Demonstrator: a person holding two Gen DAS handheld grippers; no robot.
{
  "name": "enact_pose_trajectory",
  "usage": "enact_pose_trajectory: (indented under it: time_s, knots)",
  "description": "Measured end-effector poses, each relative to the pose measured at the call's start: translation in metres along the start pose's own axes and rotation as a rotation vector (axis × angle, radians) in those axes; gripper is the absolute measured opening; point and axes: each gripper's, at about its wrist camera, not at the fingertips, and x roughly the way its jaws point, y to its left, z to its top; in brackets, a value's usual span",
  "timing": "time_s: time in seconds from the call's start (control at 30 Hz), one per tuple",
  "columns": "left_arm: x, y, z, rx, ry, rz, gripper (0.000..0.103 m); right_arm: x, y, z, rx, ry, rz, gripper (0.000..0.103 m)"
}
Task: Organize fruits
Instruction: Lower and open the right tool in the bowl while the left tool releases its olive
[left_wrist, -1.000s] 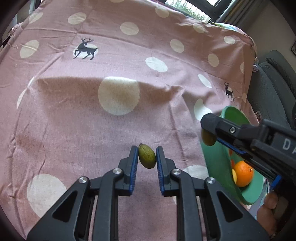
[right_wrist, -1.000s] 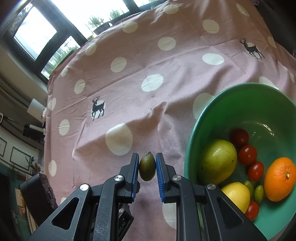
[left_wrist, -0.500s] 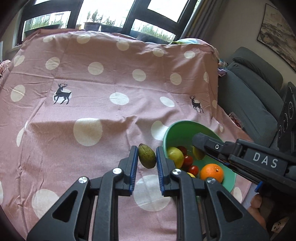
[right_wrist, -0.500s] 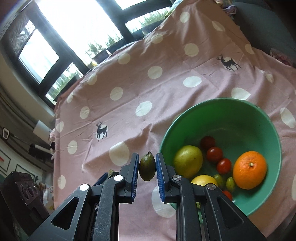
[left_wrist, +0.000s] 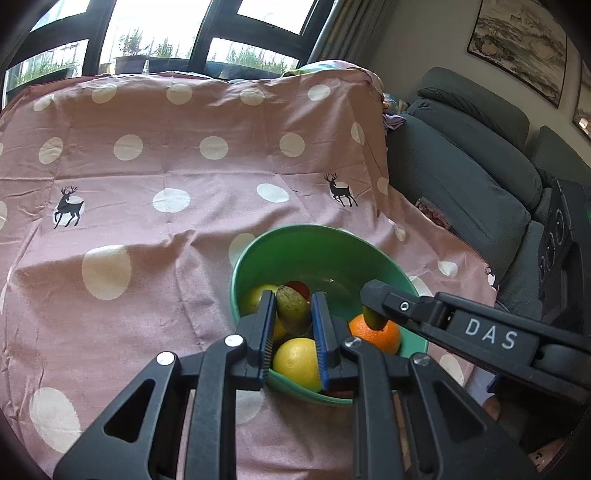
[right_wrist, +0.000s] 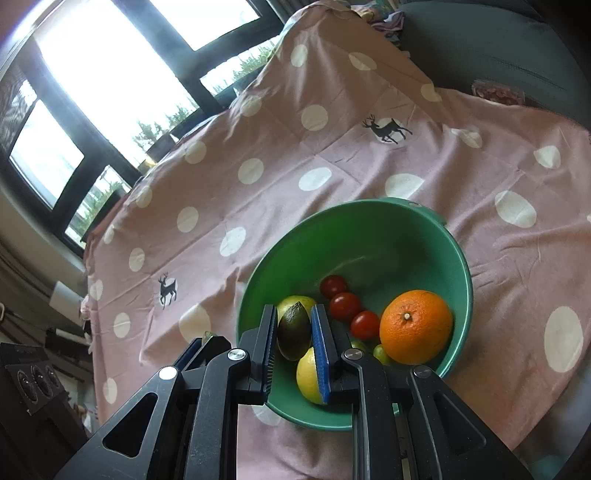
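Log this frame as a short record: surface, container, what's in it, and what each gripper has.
surface: pink dotted cloth
container: green bowl
contents: orange, lemon, three red tomatoes, a yellow-green fruit, small green fruits
left gripper: shut on an olive-green fruit, over the bowl
right gripper: shut on a dark green fruit, over the bowl

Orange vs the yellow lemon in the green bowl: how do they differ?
The round orange is deep orange with a stem dimple showing; the yellow lemon is pale yellow. The orange sits in full view at the green plastic bowl's right side; the lemon lies nearer, partly hidden behind the right gripper. Both rest inside the bowl.
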Motion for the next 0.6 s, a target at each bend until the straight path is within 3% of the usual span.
enact_pose_trajectory:
  time_s: [0.6]
  knots:
    - [0.037, -0.017, -0.008, 0.03, 0.098, -0.038, 0.02, 0.015, -0.039, -0.003, 0.085, 0.057, -0.077, 0.02]
